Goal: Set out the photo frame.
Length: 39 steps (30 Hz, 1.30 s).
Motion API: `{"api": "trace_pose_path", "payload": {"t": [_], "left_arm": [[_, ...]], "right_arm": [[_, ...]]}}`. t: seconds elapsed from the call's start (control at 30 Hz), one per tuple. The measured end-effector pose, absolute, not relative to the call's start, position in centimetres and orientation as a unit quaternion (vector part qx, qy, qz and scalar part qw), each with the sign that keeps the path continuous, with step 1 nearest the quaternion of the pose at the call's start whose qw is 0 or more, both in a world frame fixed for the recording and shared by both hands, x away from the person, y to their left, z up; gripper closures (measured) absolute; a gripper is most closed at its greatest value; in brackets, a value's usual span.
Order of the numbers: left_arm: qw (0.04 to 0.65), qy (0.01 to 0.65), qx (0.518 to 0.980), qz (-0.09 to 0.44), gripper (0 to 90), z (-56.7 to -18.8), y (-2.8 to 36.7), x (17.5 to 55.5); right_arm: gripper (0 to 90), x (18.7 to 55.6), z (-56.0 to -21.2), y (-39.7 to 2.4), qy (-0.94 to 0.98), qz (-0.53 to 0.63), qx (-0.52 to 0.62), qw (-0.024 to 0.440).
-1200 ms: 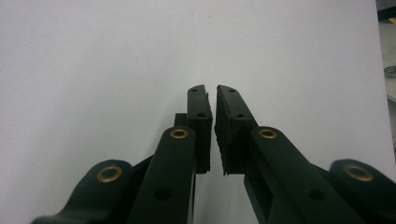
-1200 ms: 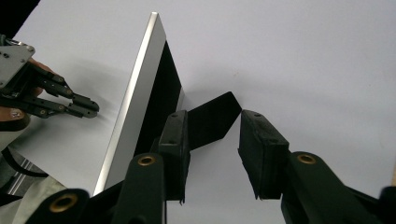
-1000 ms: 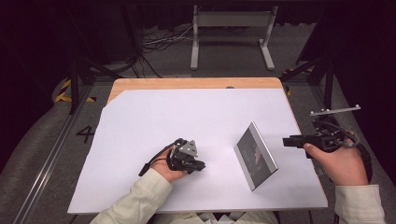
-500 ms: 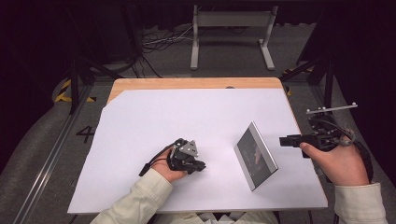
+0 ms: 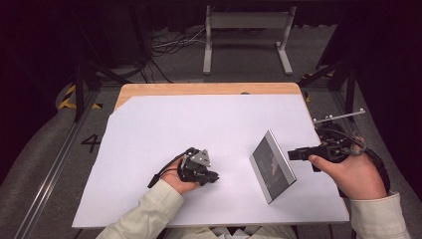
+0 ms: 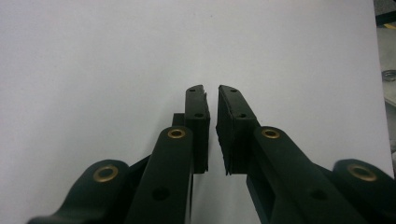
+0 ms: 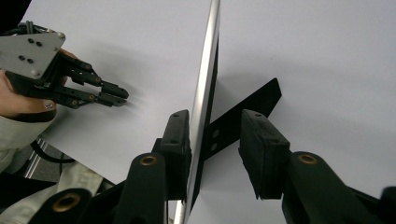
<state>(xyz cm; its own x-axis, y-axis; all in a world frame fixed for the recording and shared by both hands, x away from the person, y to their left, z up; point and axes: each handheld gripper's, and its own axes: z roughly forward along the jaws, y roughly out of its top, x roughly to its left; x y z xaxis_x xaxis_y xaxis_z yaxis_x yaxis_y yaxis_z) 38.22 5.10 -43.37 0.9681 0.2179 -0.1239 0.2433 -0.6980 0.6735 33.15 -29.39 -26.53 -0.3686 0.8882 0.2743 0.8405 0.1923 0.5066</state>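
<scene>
Left gripper (image 5: 215,177): We find it resting low on the white sheet (image 5: 199,124), well apart from the frame. In the left gripper view its jaws are clenched to a thin slit, with nothing between them.
Right gripper (image 5: 292,154): It comes in level from the right and straddles the near upright edge of the frame. Its jaws have just been closing a little, with the frame between them. In the right gripper view one pad (image 7: 178,140) lies at the silver rim and the other pad (image 7: 258,149) stands clear of the back. We judge it not yet grasping.
Frame (image 5: 271,167): It stands on the right part of the sheet and leans back on its black stand (image 7: 252,105). Its dark face is turned towards the left gripper.
Step in hand: We judge this to be a closing grip on the frame's edge.
Risk, tipping: The one pad at the rim could push the frame over before the far pad arrives, since only the stand props it.
Risk, stand: The far pad closes near the stand's hinge. We think it could catch the stand and fold it.
Risk, slip: A grip on the thin rim alone could let the frame swing when lifted.
Table (image 5: 199,88): Bare wood shows beyond the sheet.
Rack (image 5: 246,20): A metal rack stands on the floor behind, clear of the work.
</scene>
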Motion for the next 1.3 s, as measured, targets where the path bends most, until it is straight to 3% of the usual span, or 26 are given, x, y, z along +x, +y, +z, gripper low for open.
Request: {"api": "trace_pose_path", "payload": {"t": [0.8,1.3], "left_arm": [[0.370,0.130,0.920,-0.020,81.3,-43.4,5.2,38.3],[0.364,0.132,0.922,-0.023,81.2,-43.5,5.2,38.3]], "right_arm": [[62.3,34.3,-28.8,-27.2,0.778,0.283,0.560,0.030],[70.0,35.2,-30.0,-26.1,0.781,0.256,0.568,0.034]]}}
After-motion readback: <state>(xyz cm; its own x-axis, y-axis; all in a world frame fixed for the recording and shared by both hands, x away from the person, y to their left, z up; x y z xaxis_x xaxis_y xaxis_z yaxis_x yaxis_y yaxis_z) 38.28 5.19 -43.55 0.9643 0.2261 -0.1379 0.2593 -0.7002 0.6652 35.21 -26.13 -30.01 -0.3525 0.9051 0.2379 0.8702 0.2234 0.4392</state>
